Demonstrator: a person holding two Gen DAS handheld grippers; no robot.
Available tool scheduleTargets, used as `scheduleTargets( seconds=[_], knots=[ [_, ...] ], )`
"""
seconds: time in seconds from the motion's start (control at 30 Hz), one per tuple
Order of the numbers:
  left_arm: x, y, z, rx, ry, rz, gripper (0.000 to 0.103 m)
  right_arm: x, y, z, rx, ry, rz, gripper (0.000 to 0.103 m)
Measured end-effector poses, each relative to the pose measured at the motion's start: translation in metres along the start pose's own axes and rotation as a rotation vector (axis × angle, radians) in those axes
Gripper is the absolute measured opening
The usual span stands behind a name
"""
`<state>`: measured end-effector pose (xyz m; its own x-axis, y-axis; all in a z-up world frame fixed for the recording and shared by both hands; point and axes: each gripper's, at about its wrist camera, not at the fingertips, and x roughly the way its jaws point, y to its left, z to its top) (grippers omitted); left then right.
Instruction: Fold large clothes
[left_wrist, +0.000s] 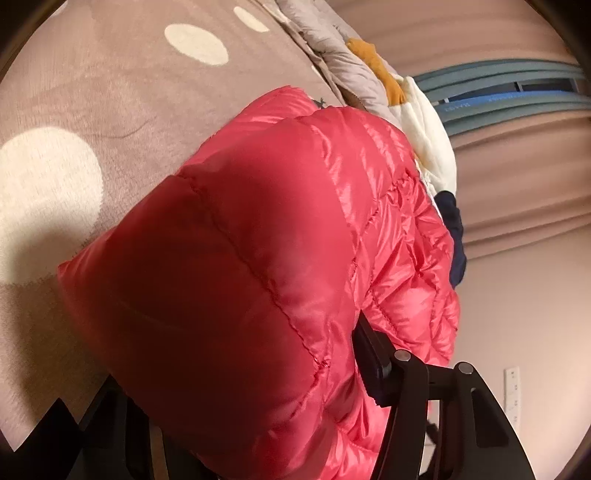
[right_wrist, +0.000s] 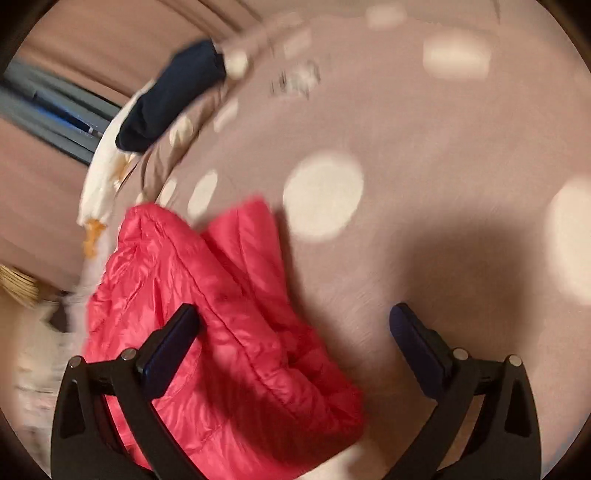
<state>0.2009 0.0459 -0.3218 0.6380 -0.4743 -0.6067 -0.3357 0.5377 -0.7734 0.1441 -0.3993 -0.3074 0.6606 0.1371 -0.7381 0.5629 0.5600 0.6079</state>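
Note:
A shiny red quilted down jacket (left_wrist: 258, 258) lies on a brown bedspread with cream dots (left_wrist: 110, 92). In the left wrist view it bulges up between the fingers and fills the frame; my left gripper (left_wrist: 251, 369) is shut on a thick fold of it, the left finger mostly hidden under the fabric. In the right wrist view, which is blurred, the jacket (right_wrist: 221, 314) lies bunched at lower left. My right gripper (right_wrist: 295, 317) is open and empty above the bedspread (right_wrist: 424, 240), its left finger over the jacket.
A pile of other clothes lies at the bed's edge: cream and mustard fabric (left_wrist: 424, 122), a navy garment (right_wrist: 170, 96) and a grey quilted piece (left_wrist: 343, 62). Pinkish curtains (left_wrist: 517, 166) and a blue-grey window frame (left_wrist: 509, 96) stand beyond.

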Motion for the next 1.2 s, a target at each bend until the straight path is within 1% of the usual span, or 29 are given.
scheduleTargets(
  seconds=[0.03, 0.07, 0.1, 0.13, 0.17, 0.2, 0.23, 0.27, 0.3, 0.33, 0.37, 0.43, 0.47, 0.57, 0.67, 0.73, 0.8, 0.9, 0.97, 1.0, 1.03, 1.1, 1.17, 1.2],
  knots=[
    [-0.002, -0.002, 0.0, 0.011, -0.004, 0.007, 0.058, 0.0, 0.004, -0.004, -0.015, -0.014, -0.004, 0.103],
    [-0.001, -0.004, 0.002, 0.018, -0.008, 0.009, 0.056, 0.001, 0.011, -0.008, -0.04, -0.007, 0.006, 0.103],
    [-0.003, -0.006, 0.003, 0.025, -0.018, 0.012, 0.053, 0.009, 0.022, -0.013, -0.076, 0.044, 0.065, 0.1],
    [-0.008, -0.009, 0.007, 0.042, -0.055, 0.028, 0.05, 0.018, 0.03, -0.018, -0.104, 0.095, 0.102, 0.1],
    [-0.014, -0.01, 0.009, 0.055, -0.089, 0.046, 0.048, 0.026, 0.039, -0.027, -0.139, 0.126, 0.101, 0.098],
    [-0.02, -0.011, 0.012, 0.067, -0.121, 0.064, 0.045, 0.029, 0.049, -0.036, -0.18, 0.101, 0.05, 0.087],
    [-0.027, -0.011, 0.013, 0.076, -0.146, 0.076, 0.042, 0.031, 0.056, -0.044, -0.211, 0.087, 0.038, 0.083],
    [-0.035, -0.012, 0.016, 0.087, -0.182, 0.098, 0.042, 0.033, 0.065, -0.054, -0.243, 0.091, 0.056, 0.074],
    [-0.044, -0.011, 0.018, 0.097, -0.213, 0.118, 0.04, 0.036, 0.072, -0.062, -0.26, 0.114, 0.092, 0.061],
    [-0.057, -0.011, 0.021, 0.113, -0.274, 0.152, 0.04, 0.039, 0.075, -0.064, -0.269, 0.135, 0.119, 0.057],
    [-0.065, -0.011, 0.024, 0.119, -0.311, 0.168, 0.04, 0.046, 0.082, -0.072, -0.288, 0.174, 0.151, 0.054],
    [-0.081, -0.007, 0.029, 0.112, -0.364, 0.182, 0.04, 0.062, 0.094, -0.09, -0.324, 0.242, 0.187, 0.052],
    [-0.089, -0.004, 0.033, 0.106, -0.373, 0.177, 0.04, 0.067, 0.099, -0.098, -0.343, 0.258, 0.193, 0.052],
    [-0.102, -0.001, 0.042, 0.095, -0.362, 0.134, 0.04, 0.079, 0.117, -0.114, -0.408, 0.256, 0.175, 0.052],
    [-0.107, -0.007, 0.04, 0.122, -0.355, 0.078, 0.04, 0.086, 0.127, -0.117, -0.451, 0.232, 0.153, 0.055],
    [-0.108, -0.019, 0.035, 0.162, -0.365, 0.071, 0.04, 0.091, 0.13, -0.117, -0.464, 0.232, 0.145, 0.055],
    [-0.111, -0.031, 0.027, 0.22, -0.377, 0.081, 0.04, 0.092, 0.125, -0.112, -0.453, 0.242, 0.153, 0.055],
    [-0.118, -0.049, 0.017, 0.285, -0.372, 0.045, 0.04, 0.095, 0.12, -0.101, -0.454, 0.251, 0.165, 0.055],
    [-0.117, -0.065, 0.012, 0.336, -0.353, 0.003, 0.041, 0.094, 0.121, -0.103, -0.465, 0.25, 0.164, 0.054],
    [-0.116, -0.071, 0.01, 0.357, -0.337, -0.017, 0.043, 0.094, 0.121, -0.103, -0.472, 0.248, 0.164, 0.054],
    [-0.116, -0.078, 0.005, 0.382, -0.315, -0.052, 0.045, 0.093, 0.12, -0.103, -0.48, 0.246, 0.163, 0.054],
    [-0.115, -0.089, -0.004, 0.413, -0.251, -0.168, 0.049, 0.09, 0.116, -0.105, -0.485, 0.243, 0.161, 0.054],
    [-0.107, -0.099, -0.012, 0.435, -0.198, -0.238, 0.053, 0.088, 0.114, -0.105, -0.487, 0.242, 0.162, 0.054],
    [-0.099, -0.106, -0.02, 0.474, -0.175, -0.246, 0.057, 0.088, 0.112, -0.105, -0.485, 0.242, 0.165, 0.054]
  ],
)
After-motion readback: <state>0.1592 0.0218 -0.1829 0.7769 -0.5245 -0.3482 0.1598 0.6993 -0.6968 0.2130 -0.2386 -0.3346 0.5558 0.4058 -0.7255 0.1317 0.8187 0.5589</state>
